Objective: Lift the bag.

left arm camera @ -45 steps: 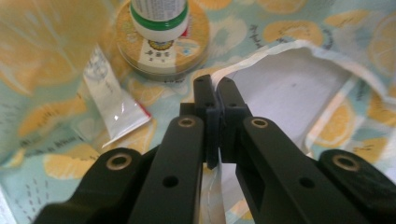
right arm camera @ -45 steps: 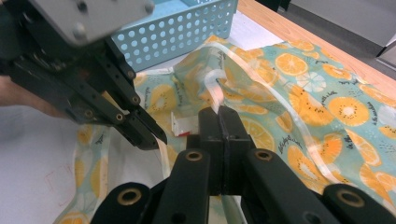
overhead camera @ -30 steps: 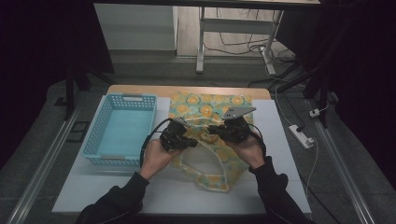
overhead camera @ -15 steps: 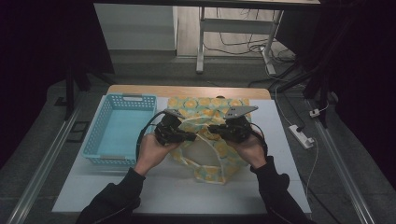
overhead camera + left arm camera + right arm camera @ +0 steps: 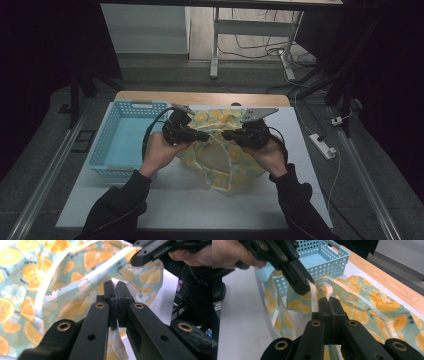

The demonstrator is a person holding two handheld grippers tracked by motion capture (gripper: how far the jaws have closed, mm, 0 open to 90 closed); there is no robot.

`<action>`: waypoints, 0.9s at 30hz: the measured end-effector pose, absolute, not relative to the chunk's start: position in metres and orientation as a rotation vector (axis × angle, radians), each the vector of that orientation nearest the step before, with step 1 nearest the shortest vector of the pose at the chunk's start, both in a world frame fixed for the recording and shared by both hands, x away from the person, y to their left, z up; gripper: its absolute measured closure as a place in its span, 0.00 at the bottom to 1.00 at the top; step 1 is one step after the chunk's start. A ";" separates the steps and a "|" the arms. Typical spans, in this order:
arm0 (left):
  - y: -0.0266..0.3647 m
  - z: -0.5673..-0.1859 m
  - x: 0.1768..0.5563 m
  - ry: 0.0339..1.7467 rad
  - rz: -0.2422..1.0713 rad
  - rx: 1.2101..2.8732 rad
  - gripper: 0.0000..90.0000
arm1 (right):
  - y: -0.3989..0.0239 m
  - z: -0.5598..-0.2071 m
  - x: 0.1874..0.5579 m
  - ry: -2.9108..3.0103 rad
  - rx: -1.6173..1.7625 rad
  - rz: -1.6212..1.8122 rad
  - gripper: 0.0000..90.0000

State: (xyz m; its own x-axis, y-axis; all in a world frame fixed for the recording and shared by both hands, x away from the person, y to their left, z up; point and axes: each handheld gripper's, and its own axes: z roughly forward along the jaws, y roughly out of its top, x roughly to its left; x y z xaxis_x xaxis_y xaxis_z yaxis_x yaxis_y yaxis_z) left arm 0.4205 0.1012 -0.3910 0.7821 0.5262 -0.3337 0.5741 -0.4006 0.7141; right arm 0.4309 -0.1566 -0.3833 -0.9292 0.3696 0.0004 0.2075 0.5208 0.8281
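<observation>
I hold my left gripper (image 5: 204, 136) and right gripper (image 5: 226, 135) level, tips facing, each pinching the orange-print bag's (image 5: 220, 165) pale rim, lifting it mid-bench beside the blue basket (image 5: 116, 145).

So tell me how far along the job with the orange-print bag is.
Done: both grippers are shut on the bag, the left gripper and right gripper each pinching a pale edge strip. In hand: it hangs lifted between them, mouth spread. Left: the basket beside it holds nothing.
</observation>
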 end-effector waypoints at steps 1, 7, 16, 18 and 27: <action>0.102 -0.387 0.421 0.810 -0.066 2.077 0.99 | -0.156 -0.381 0.431 2.588 0.500 1.368 1.00; 0.105 -0.367 0.425 0.774 -0.036 2.072 0.99 | -0.157 -0.367 0.434 2.605 0.513 1.399 1.00; 0.105 -0.334 0.429 0.725 -0.017 2.043 0.99 | -0.155 -0.338 0.433 2.602 0.479 1.401 1.00; 0.106 -0.327 0.432 0.720 -0.028 2.026 0.99 | -0.154 -0.330 0.432 2.596 0.465 1.385 1.00; 0.108 -0.302 0.442 0.751 -0.018 2.021 0.99 | -0.149 -0.301 0.435 2.576 0.437 1.332 1.00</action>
